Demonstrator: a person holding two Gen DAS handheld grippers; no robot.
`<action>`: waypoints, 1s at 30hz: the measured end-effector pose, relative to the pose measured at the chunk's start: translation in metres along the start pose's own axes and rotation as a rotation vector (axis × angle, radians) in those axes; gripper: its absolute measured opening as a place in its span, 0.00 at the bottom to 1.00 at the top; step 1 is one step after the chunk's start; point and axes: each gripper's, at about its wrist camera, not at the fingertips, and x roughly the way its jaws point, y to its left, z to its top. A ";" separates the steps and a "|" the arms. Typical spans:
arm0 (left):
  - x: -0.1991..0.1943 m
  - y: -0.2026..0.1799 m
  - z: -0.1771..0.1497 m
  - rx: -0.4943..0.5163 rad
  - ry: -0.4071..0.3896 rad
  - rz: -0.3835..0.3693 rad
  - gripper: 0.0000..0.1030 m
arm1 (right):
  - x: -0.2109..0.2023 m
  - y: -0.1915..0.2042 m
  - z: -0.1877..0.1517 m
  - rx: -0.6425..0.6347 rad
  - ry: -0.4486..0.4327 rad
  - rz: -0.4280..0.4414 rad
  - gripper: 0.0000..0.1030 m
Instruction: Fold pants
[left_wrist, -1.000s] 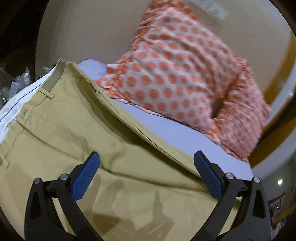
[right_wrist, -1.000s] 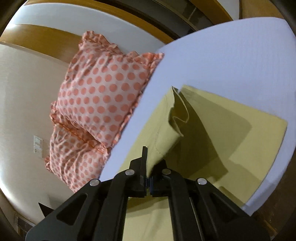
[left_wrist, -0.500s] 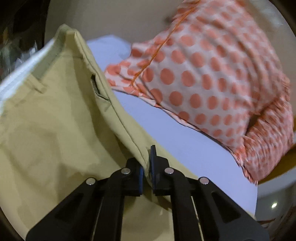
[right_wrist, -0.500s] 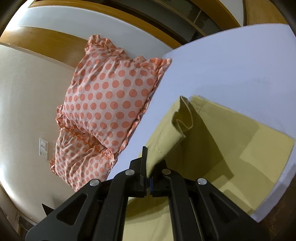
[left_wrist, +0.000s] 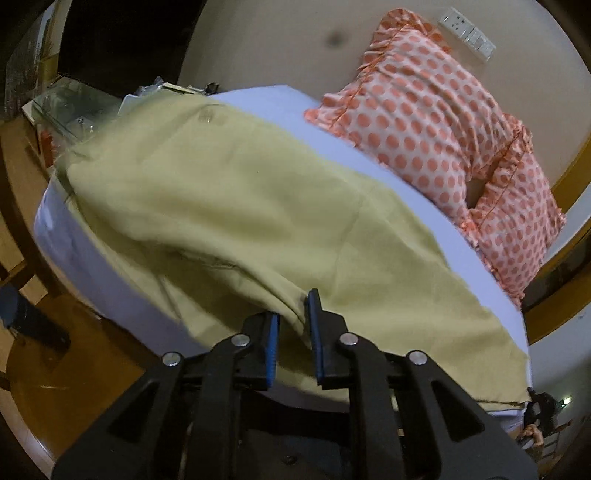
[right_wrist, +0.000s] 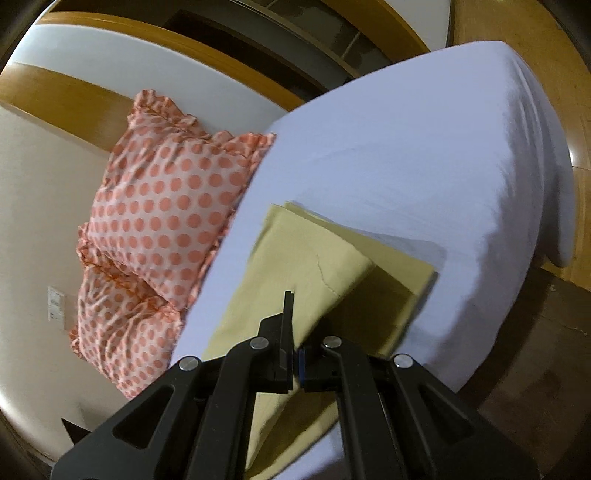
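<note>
Khaki pants (left_wrist: 258, 199) lie across the white bed (left_wrist: 332, 147), the near side folded over onto the rest. My left gripper (left_wrist: 293, 325) is shut on a fold of the pants near the bed's near edge, fabric bunched between its blue pads (left_wrist: 317, 332). In the right wrist view the pant legs (right_wrist: 317, 266) lie doubled on the bed (right_wrist: 424, 147). My right gripper (right_wrist: 295, 350) is shut on the upper layer's edge and holds it slightly lifted above the lower layer.
Two orange polka-dot pillows (left_wrist: 443, 122) lean against the beige wall at the bed's far side; they also show in the right wrist view (right_wrist: 166, 206). A glass side table with clutter (left_wrist: 74, 107) stands at the left. Wooden floor (left_wrist: 44, 369) lies below the bed edge.
My left gripper closed on the pants' edge and carried it over toward the near side, so the waistband's inside is now covered. My right gripper carried its layer the same way, flattening the legs.
</note>
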 end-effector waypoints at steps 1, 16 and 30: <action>0.001 0.001 -0.003 -0.001 -0.002 -0.001 0.14 | 0.000 -0.001 0.000 -0.002 0.002 -0.001 0.01; -0.014 0.009 -0.034 0.057 -0.046 -0.059 0.48 | -0.038 0.013 0.000 -0.231 -0.186 -0.250 0.69; -0.022 0.012 -0.054 0.078 -0.068 -0.224 0.61 | -0.016 0.021 -0.041 -0.322 -0.100 -0.154 0.15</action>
